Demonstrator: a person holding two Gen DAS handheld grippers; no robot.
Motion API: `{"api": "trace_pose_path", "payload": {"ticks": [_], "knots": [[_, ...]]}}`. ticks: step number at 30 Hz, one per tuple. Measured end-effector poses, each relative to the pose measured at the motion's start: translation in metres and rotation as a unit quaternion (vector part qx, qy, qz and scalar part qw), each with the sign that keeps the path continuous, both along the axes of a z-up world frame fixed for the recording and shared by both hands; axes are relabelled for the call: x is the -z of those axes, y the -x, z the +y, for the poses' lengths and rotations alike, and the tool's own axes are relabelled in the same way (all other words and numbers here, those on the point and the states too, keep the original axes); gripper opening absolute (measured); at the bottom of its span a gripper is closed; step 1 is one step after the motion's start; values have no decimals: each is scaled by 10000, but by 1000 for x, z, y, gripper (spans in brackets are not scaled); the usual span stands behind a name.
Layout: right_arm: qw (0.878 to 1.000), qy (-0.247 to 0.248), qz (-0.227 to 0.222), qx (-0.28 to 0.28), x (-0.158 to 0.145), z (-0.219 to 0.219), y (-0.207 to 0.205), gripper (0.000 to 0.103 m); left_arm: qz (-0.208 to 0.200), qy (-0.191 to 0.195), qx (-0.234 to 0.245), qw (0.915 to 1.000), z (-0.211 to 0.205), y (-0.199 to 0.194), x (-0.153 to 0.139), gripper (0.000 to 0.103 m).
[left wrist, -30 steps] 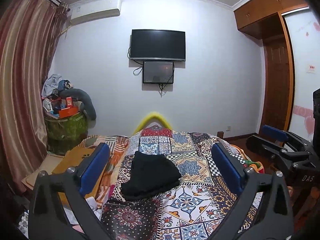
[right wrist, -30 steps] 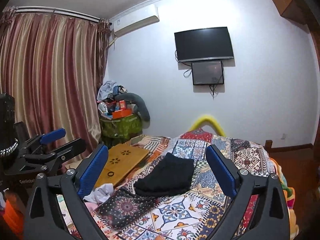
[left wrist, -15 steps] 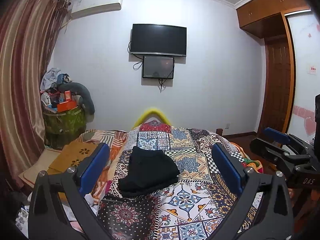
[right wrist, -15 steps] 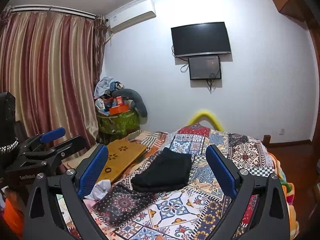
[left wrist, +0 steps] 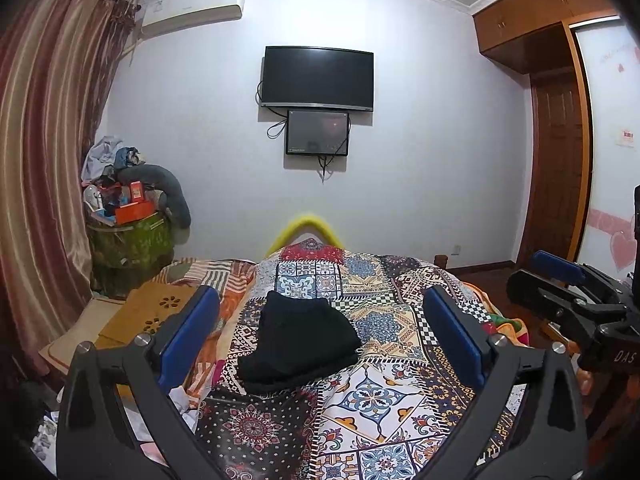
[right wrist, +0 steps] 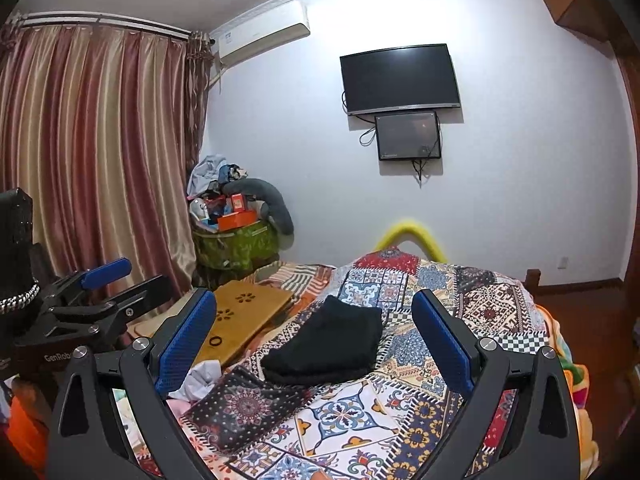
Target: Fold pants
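Observation:
The black pants [left wrist: 300,340] lie folded in a compact stack on the patchwork bedspread [left wrist: 380,392]; they also show in the right wrist view [right wrist: 326,346]. My left gripper [left wrist: 320,320] is open and empty, held back from and above the pants. My right gripper [right wrist: 314,320] is open and empty, also back from the pants. Each gripper shows at the edge of the other's view: the right one [left wrist: 560,280] and the left one [right wrist: 108,280]. Neither touches the cloth.
A wooden lap table [right wrist: 244,320] lies on the bed's left side. White crumpled cloth [right wrist: 200,378] sits near the bed's front left. A green bin piled with clutter [left wrist: 128,236] stands by the curtain. A TV [left wrist: 318,78] hangs on the far wall. A wardrobe [left wrist: 560,160] stands at right.
Both grippers have drawn slightly back and tilted up, so the pants sit a little lower and farther in view. The pants have not moved. Both stay open.

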State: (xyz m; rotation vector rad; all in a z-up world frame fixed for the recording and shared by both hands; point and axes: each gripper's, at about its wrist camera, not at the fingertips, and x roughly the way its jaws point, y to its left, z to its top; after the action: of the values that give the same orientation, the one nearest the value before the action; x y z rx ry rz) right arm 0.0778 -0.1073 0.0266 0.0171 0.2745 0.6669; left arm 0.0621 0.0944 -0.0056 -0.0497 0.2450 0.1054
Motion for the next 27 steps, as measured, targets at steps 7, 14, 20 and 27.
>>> {"api": "trace_pose_path", "payload": {"ticks": [7, 14, 20, 27], "knots": [[10000, -8, -6, 9, 0, -1, 0, 97, -20, 11, 19, 10000, 0, 1, -1, 103], [10000, -34, -15, 29, 0, -4, 0, 98, -24, 25, 64, 10000, -2, 2, -1, 103], [9999, -93, -25, 51, 0, -6, 1, 98, -12, -59, 109, 9999, -5, 2, -2, 103], [9999, -94, -23, 70, 1, -7, 2, 98, -22, -91, 102, 9999, -7, 2, -2, 103]]}}
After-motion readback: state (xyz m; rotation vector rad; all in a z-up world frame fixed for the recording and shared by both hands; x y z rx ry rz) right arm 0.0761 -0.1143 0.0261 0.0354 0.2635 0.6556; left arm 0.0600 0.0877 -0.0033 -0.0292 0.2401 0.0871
